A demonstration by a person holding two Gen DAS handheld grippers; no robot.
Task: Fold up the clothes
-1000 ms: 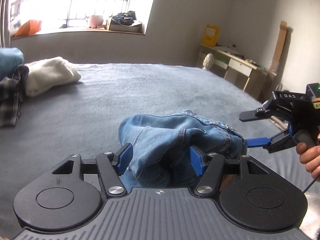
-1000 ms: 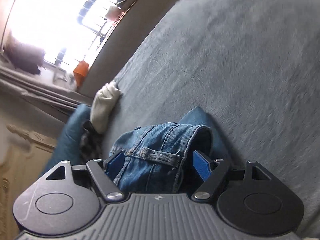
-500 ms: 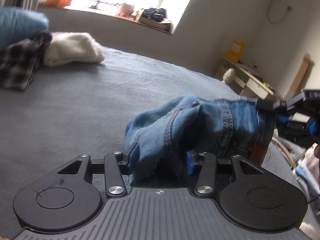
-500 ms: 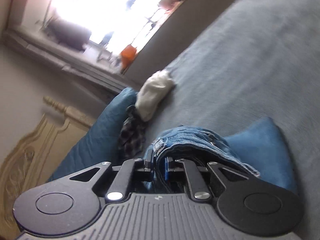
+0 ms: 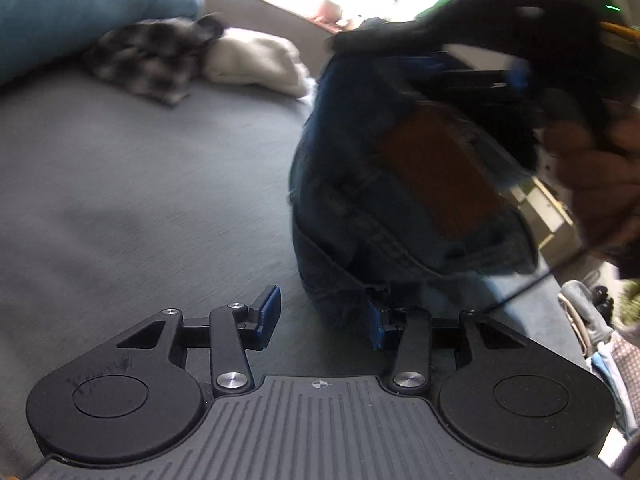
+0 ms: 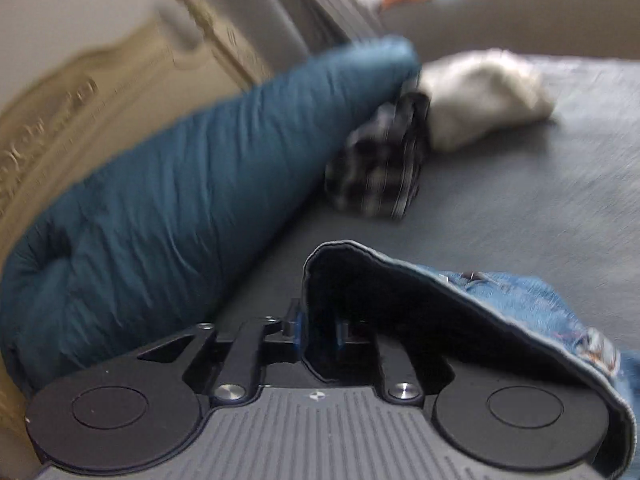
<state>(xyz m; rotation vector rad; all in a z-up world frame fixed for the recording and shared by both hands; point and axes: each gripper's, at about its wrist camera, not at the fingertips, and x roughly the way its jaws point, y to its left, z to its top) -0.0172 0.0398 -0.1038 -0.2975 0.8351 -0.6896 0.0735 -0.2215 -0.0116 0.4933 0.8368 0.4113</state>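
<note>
Grey bedspread (image 5: 132, 184) underneath. Denim jeans (image 5: 384, 216) lifted above it, bunched. Right gripper (image 6: 318, 330) pinches waistband, jaws easing apart. Left gripper (image 5: 320, 316) gapes; hem touches one pad only. Denim: heavy, floppy, thick-seamed; take hold at waistband or hem.

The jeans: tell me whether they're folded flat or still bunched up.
Bunched up. The jeans hang crumpled from the right gripper, lifted above the bed.

Jeans (image 5: 400, 200) on bed (image 5: 140, 180) (near clothes (image 5: 248, 60))
</note>
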